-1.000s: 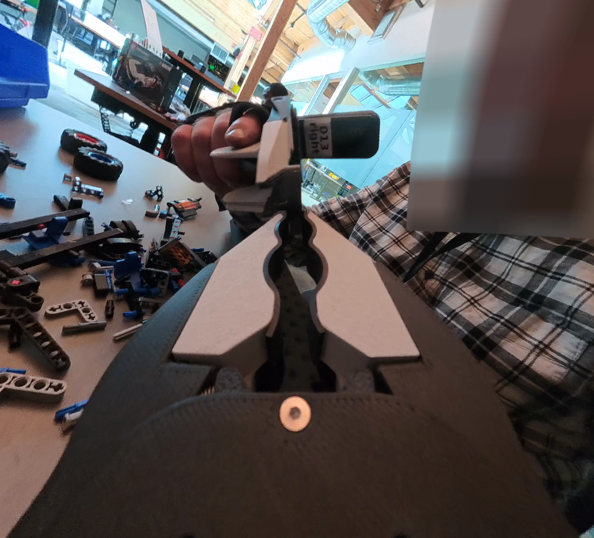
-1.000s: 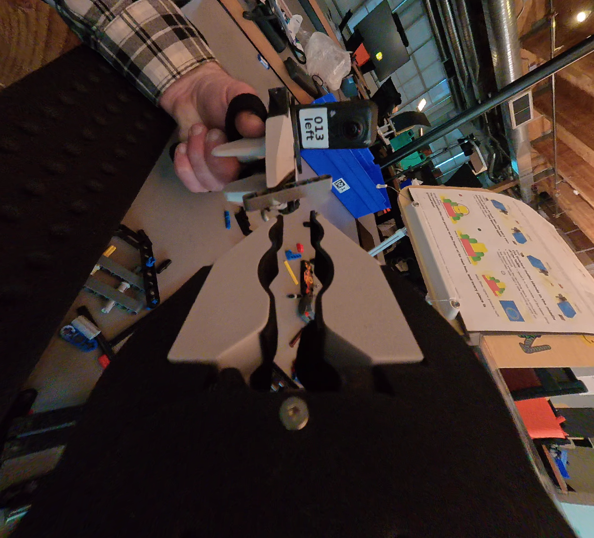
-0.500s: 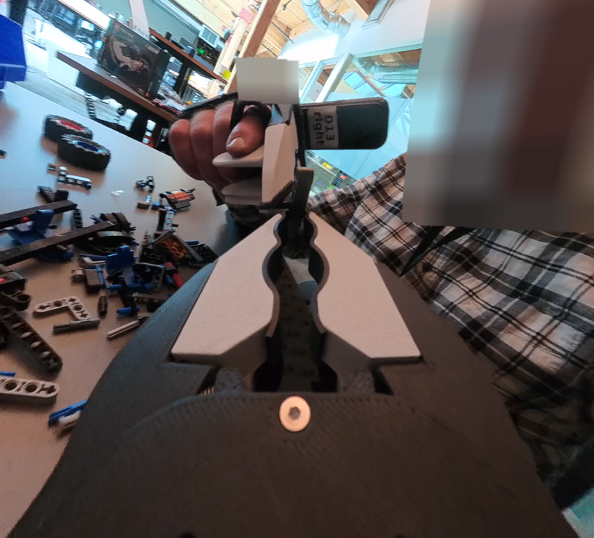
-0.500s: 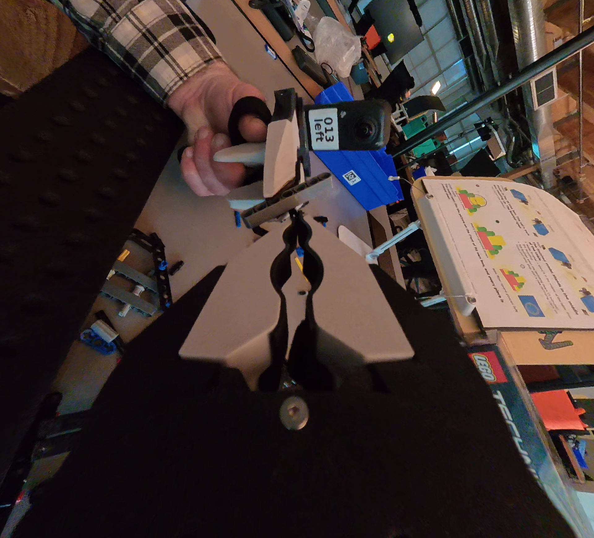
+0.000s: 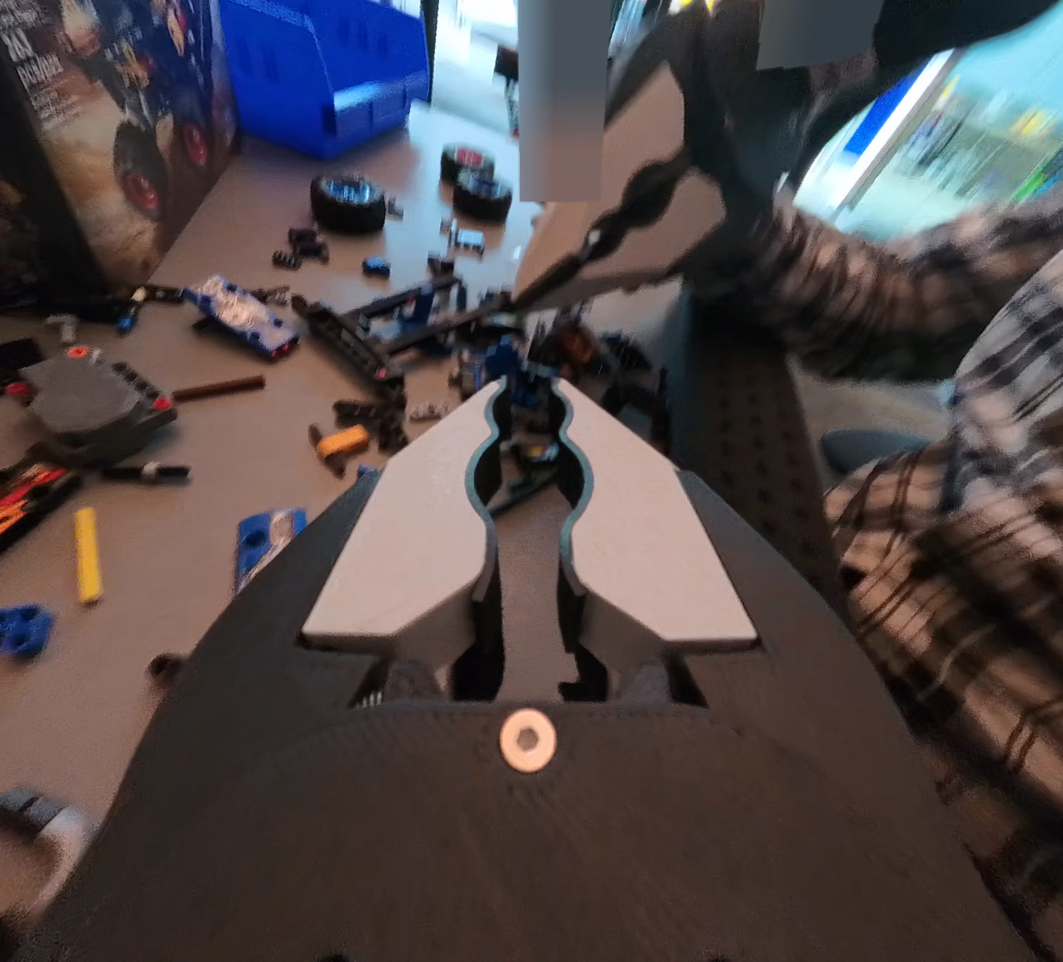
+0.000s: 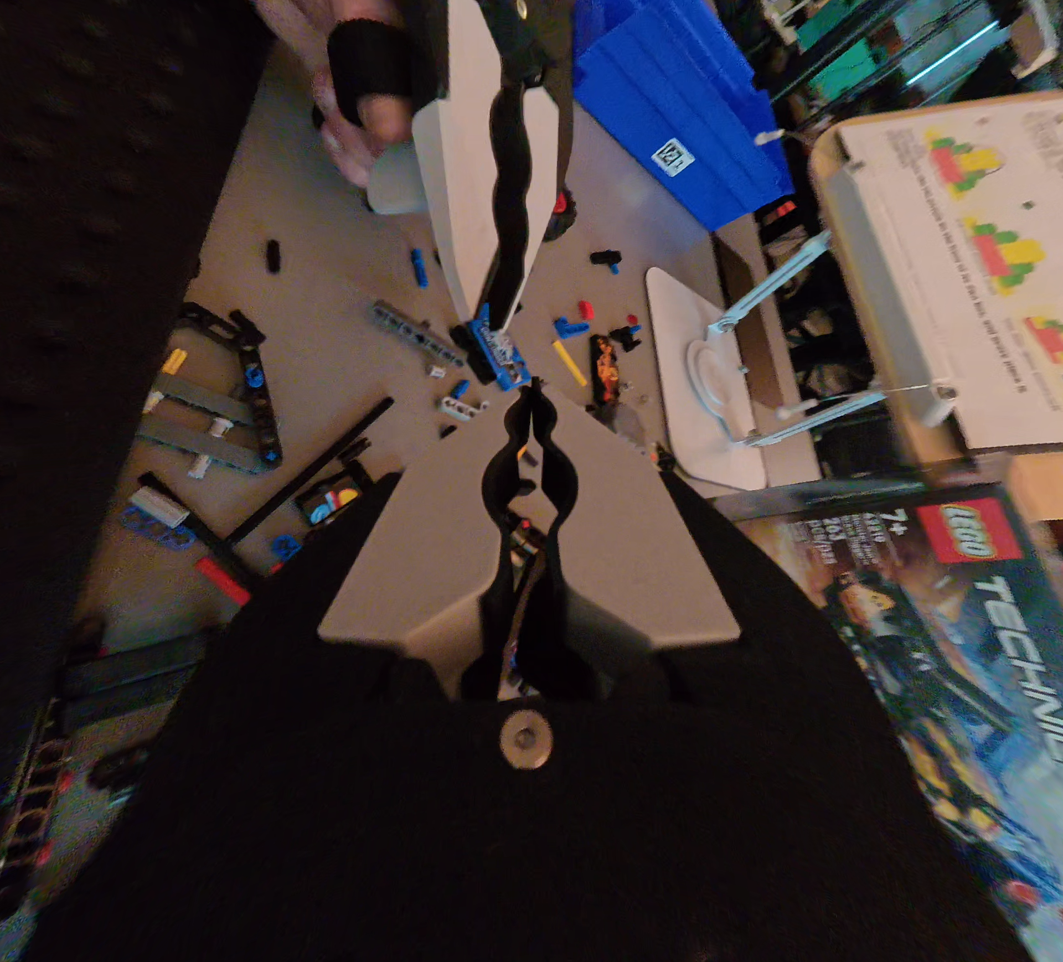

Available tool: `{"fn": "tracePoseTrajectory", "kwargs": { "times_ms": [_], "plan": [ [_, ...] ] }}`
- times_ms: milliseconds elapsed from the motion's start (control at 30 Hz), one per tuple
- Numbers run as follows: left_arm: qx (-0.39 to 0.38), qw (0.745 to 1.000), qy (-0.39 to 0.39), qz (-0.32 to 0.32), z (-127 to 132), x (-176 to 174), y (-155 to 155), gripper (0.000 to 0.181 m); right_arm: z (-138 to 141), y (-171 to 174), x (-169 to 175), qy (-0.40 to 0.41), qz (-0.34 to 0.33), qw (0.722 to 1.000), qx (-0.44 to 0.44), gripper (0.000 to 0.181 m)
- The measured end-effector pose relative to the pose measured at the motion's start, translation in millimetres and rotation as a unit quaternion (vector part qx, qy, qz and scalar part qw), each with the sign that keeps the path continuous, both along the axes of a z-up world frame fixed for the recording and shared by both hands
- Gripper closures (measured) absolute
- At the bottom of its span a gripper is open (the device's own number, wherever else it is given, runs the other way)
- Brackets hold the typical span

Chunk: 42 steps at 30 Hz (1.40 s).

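Observation:
My left gripper [image 5: 526,391] is open a little and has nothing between its pads. The picture is blurred. It points down at a pile of loose building pieces on the table [image 5: 241,451]. In the right wrist view the left gripper [image 6: 499,322] has its tips just over a blue stickered panel [image 6: 500,353]. A grey holed beam [image 6: 414,329] lies on the table beside it. My right gripper [image 6: 534,394] is shut, with the tips meeting and nothing seen between them. It hovers above the table close to the blue panel. In the left wrist view the right gripper [image 5: 517,302] comes in from the upper right.
A blue bin [image 5: 322,54] and a building-set box [image 5: 86,100] stand at the table's far and left sides. Black tyres [image 5: 348,201] lie behind the pile. A white stand base [image 6: 702,376] carries an instruction sheet [image 6: 966,256]. A person's plaid sleeve [image 5: 949,532] is at the right.
Both grippers swung down from facing each other in the air to the table. The grey beam held in the left gripper has left its grasp. The right jaws closed a second ago and stay shut.

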State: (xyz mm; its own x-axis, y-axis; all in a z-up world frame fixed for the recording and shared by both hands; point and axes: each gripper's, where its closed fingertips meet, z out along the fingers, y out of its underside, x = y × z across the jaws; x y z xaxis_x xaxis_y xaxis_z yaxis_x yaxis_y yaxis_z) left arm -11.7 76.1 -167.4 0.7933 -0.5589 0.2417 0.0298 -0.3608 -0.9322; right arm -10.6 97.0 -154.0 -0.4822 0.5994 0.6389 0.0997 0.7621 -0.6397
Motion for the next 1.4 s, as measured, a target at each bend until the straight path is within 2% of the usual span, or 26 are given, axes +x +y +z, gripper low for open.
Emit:
{"fn": "tracePoseTrajectory", "kwargs": {
  "times_ms": [100,233,300,433,467,567,667,700,767,833,900,967,1100,1233,1333,1400],
  "plan": [
    [-0.041,0.989,0.140,0.015,-23.7,-12.8,-14.1,0.156,-15.3,8.6,3.6,-0.043,0.001,0.999,-0.028,0.181],
    [-0.094,0.962,0.245,0.071,-49.0,-40.4,-23.4,0.144,-31.1,15.0,3.6,-0.087,-0.007,0.995,-0.053,0.181],
    [-0.105,0.943,0.298,0.100,-55.9,-57.6,-26.3,0.146,-41.3,19.4,2.3,-0.102,-0.017,0.994,-0.034,0.181],
    [-0.163,0.897,0.397,0.106,-85.9,-76.1,-33.9,0.150,-51.4,19.4,1.5,-0.116,-0.019,0.993,-0.022,0.181],
    [-0.162,0.890,0.411,0.113,-87.4,-79.4,-32.4,0.159,-51.1,18.3,1.4,-0.116,-0.017,0.993,-0.023,0.181],
    [-0.163,0.900,0.393,0.097,-91.2,-70.0,-30.9,0.175,-51.1,15.5,1.5,-0.115,-0.012,0.993,-0.025,0.181],
    [-0.155,0.895,0.408,0.092,-89.5,-70.8,-30.0,0.176,-47.2,12.4,0.4,-0.110,-0.010,0.993,-0.044,0.181],
    [-0.141,0.903,0.394,0.098,-84.5,-69.2,-27.4,0.176,-45.1,11.9,0.0,-0.108,-0.010,0.993,-0.056,0.180],
    [-0.109,0.946,0.296,0.077,-67.7,-48.8,-24.7,0.176,-37.6,7.1,1.3,-0.102,0.004,0.990,-0.093,0.176],
    [-0.040,0.985,0.161,0.041,-32.4,-22.2,-21.6,0.176,-23.8,0.1,2.3,-0.093,0.023,0.983,-0.156,0.172],
    [0.017,0.999,0.026,-0.009,5.2,-1.0,-24.9,0.176,-8.7,-7.4,5.0,-0.082,0.050,0.972,-0.214,0.169],
    [0.059,0.991,-0.103,-0.064,36.9,14.5,-29.6,0.176,7.1,-13.1,8.1,-0.050,0.075,0.967,-0.236,0.166],
    [0.060,0.971,-0.211,-0.100,52.8,21.5,-24.3,0.176,31.7,-24.5,10.8,0.036,0.086,0.980,-0.178,0.162],
    [0.078,0.958,-0.257,-0.104,64.4,22.0,-18.5,0.176,45.5,-39.8,12.8,0.079,0.092,0.980,-0.157,0.165],
    [0.081,0.952,-0.273,-0.116,68.0,25.1,-18.6,0.176,49.1,-36.2,8.5,0.091,0.070,0.980,-0.161,0.176],
    [0.081,0.947,-0.286,-0.119,70.0,25.2,-17.8,0.176,50.2,-35.9,8.9,0.093,0.071,0.979,-0.166,0.176]
  ]
}}
